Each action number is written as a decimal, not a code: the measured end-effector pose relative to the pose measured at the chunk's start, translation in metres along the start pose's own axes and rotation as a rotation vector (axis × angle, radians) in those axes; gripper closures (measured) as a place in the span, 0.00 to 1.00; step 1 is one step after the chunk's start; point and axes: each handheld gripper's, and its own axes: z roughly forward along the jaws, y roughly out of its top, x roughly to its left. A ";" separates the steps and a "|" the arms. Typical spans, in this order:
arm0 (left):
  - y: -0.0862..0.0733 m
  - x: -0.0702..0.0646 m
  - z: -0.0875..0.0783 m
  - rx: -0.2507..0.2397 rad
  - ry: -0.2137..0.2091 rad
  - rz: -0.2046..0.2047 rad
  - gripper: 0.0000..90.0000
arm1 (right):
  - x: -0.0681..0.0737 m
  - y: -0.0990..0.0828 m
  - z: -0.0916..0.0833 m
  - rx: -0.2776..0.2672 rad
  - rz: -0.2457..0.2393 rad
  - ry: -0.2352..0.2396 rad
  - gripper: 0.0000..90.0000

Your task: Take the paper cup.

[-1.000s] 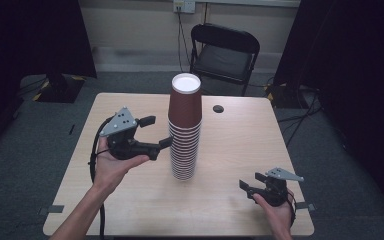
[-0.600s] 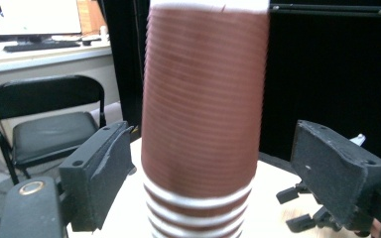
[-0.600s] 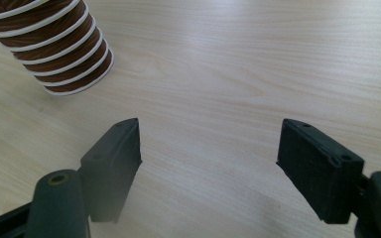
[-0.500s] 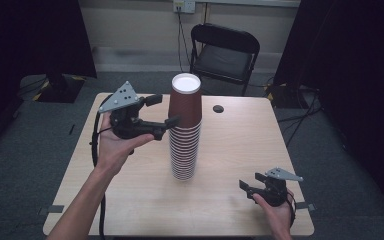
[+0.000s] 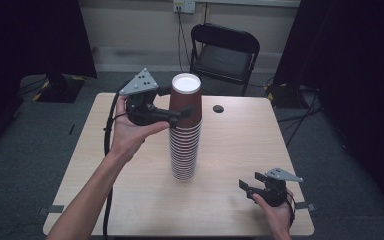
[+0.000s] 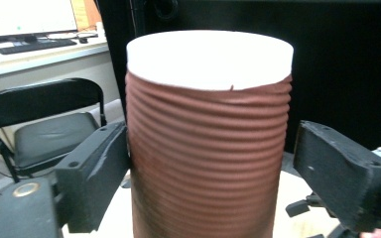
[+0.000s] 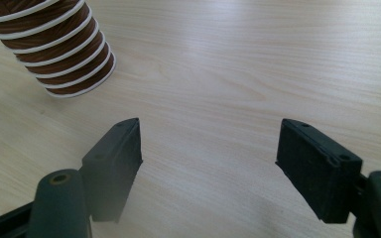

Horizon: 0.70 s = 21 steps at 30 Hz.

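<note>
top cup (image 5: 185,97) of the tall upside-down stack (image 5: 184,145), mid-table, standing straight up and sitting right between the wide-open jaws of the left gripper (image 5: 180,112), coming in sideways from its left, one jaw nearly touching. right gripper (image 5: 252,187) also gaping, resting empty, well apart at the near right corner.

A black folding chair (image 5: 224,52) stands at twelve o'clock behind the table (image 5: 240,145); a small dark disc (image 5: 218,108) lies at one o'clock.

The top cup (image 6: 208,148) is ribbed, matt brown paper with a smooth white base. The tabletop (image 7: 258,64) is pale, smooth wood-grain laminate. The left gripper (image 6: 211,163) has matt black plastic jaws.
</note>
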 end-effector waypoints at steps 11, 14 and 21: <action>-0.001 0.002 0.022 0.051 0.005 0.017 0.17 | 0.000 -0.001 0.002 0.010 -0.001 0.012 0.28; -0.001 0.000 0.025 0.043 0.009 0.049 0.17 | 0.000 -0.001 0.002 0.013 0.002 0.030 0.30; -0.008 0.006 0.025 -0.009 -0.001 0.035 0.17 | 0.002 -0.001 0.002 0.014 -0.002 0.027 0.30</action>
